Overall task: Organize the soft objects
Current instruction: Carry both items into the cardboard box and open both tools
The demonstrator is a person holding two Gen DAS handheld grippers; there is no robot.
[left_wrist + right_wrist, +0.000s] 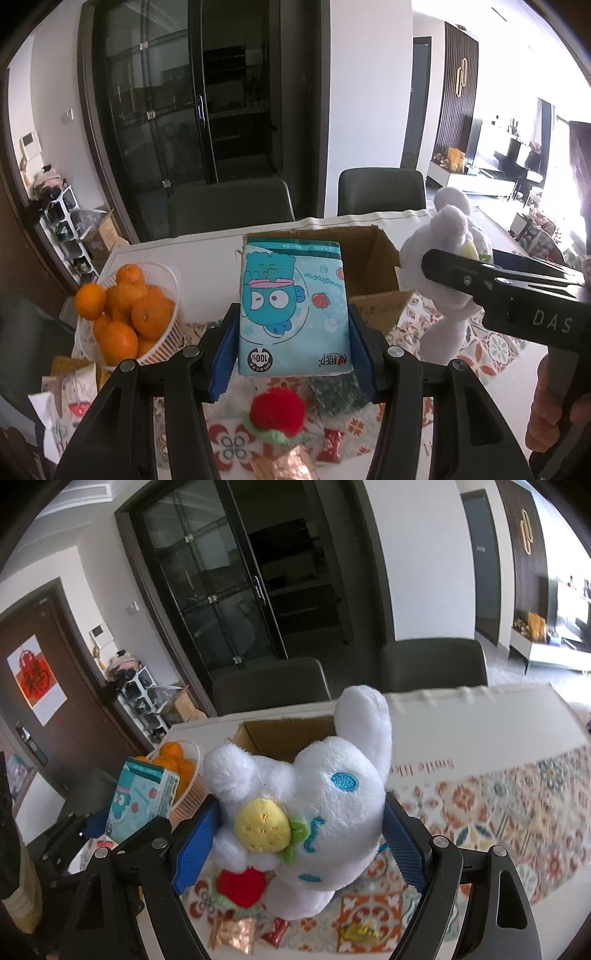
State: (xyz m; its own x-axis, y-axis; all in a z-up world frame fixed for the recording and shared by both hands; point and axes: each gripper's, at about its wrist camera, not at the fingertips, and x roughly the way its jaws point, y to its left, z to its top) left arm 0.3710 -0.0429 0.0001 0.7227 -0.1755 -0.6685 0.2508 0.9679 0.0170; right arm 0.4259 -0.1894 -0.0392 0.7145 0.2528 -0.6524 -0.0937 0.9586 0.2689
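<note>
Left gripper [293,314]: one; blue pads pressed on both long sides of the tissue pack [293,306]; jaws at a moderate width, holding it clear of the table [192,245].
Right gripper [299,834]: one; jaws wide, blue pads against either flank of the plush toy [317,805], which fills the gap; toy held above the tablecloth [498,812]; a hand [550,406] shows at its handle in the left wrist view.
Tissue packs: one; light blue, cartoon fish print, printed face towards the camera, text upside down; in front of the cardboard box [373,266].
Plush toys: one; white, blue stitched eyes, yellow round patch with green leaf; one ear raised; just right of the box in the left view.
Cardboard boxes: one; open top, flaps up, standing on the table beyond both held items; interior partly hidden by the pack and the toy.
Knitted items: one red ball [277,410] with green trim, lying on the cloth below both grippers.
Small wrapped items: one green patterned packet [338,393]; one copper foil packet [232,934]; one red wrapper [277,930]; one yellow wrapper [360,932]; all loose on the cloth.
Fruit basket [166,339]: one; white, slotted wall, on the left of the table; oranges [129,306] heaped, about eight visible, others hidden.
Chairs: two; dark, at the far edge of the table [269,686].
Obstructions: gripper frames cover the near table edge; the toy hides the right part of the box.
</note>
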